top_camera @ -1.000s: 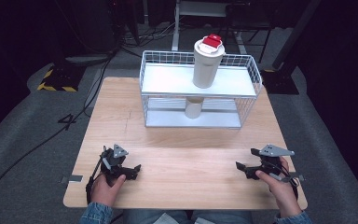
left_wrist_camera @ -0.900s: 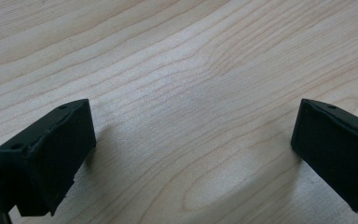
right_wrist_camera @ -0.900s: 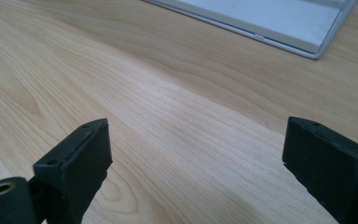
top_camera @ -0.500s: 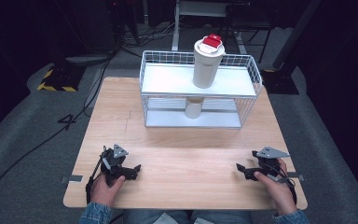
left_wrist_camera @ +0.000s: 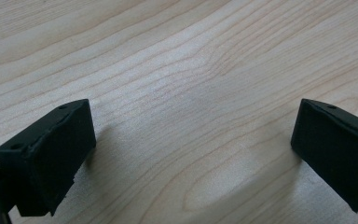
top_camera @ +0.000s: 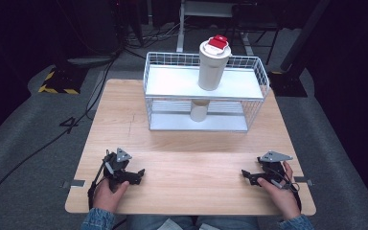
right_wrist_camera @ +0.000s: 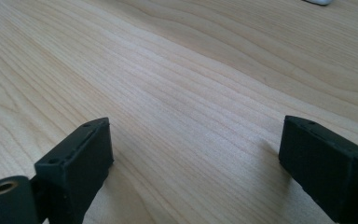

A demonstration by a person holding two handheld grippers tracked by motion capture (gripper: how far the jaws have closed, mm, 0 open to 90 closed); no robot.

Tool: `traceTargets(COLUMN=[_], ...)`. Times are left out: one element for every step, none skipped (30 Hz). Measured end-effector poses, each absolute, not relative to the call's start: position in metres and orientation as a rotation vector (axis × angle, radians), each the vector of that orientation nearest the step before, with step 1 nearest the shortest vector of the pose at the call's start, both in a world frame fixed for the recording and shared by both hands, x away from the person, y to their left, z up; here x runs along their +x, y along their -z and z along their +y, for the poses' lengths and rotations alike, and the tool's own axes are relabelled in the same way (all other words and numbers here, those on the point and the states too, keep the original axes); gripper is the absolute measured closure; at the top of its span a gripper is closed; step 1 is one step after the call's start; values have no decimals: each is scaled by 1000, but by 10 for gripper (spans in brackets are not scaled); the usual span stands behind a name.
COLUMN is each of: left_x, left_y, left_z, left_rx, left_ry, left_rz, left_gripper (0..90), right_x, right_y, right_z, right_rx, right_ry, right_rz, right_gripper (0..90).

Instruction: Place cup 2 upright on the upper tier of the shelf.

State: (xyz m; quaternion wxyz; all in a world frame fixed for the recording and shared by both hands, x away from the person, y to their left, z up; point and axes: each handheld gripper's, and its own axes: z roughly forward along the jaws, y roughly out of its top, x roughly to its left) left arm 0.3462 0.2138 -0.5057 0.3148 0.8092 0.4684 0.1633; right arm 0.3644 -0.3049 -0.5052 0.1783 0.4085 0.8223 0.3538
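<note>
My left gripper [top_camera: 140, 173] rests on the wooden table [top_camera: 191, 158] near its front left, held by a hand. Its jaws stand wide open over bare wood in the left gripper view [left_wrist_camera: 191, 126]. My right gripper [top_camera: 245, 174] lies near the front right and points toward the middle. It is open [right_wrist_camera: 193, 140] with nothing between the jaws, which have just been closing a little. A white tumbler with a red lid [top_camera: 213, 64] stands on the top shelf of a white wire rack [top_camera: 155, 93] at the table's back. A smaller white cup [top_camera: 199, 111] stands on the lower shelf.
The rack takes up the back middle of the table. Bare wood stretches between the two grippers and in front of the rack. Cables run across the grey floor [top_camera: 38, 139] to the left, and dark equipment stands behind the table.
The right gripper has shifted slightly to the left. The left gripper, the rack and both cups stay where they were.
</note>
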Motion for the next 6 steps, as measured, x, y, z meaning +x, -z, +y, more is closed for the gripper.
traceTargets(left_x=[346, 346, 346, 346, 346, 346], left_y=[506, 506, 506, 506, 506, 506], left_z=[214, 214, 214, 214, 214, 214], left_rx=[2132, 2132, 2132, 2133, 2133, 2133], left_ry=[-431, -431, -430, -431, -431, -431], left_rz=[1234, 1234, 1234, 1234, 1234, 1234], left_gripper=[3, 4, 3, 3, 3, 3], right_x=[365, 365, 365, 365, 365, 365], right_y=[505, 505, 505, 505, 506, 506], right_z=[-305, -305, -304, -304, -303, -303], right_rx=[1155, 1155, 1177, 1188, 1208, 1219], right_ry=[-999, -999, -984, -978, -964, -959], right_rz=[2325, 2325, 2314, 2309, 2298, 2291], right_gripper=[94, 94, 65, 48, 37, 37])
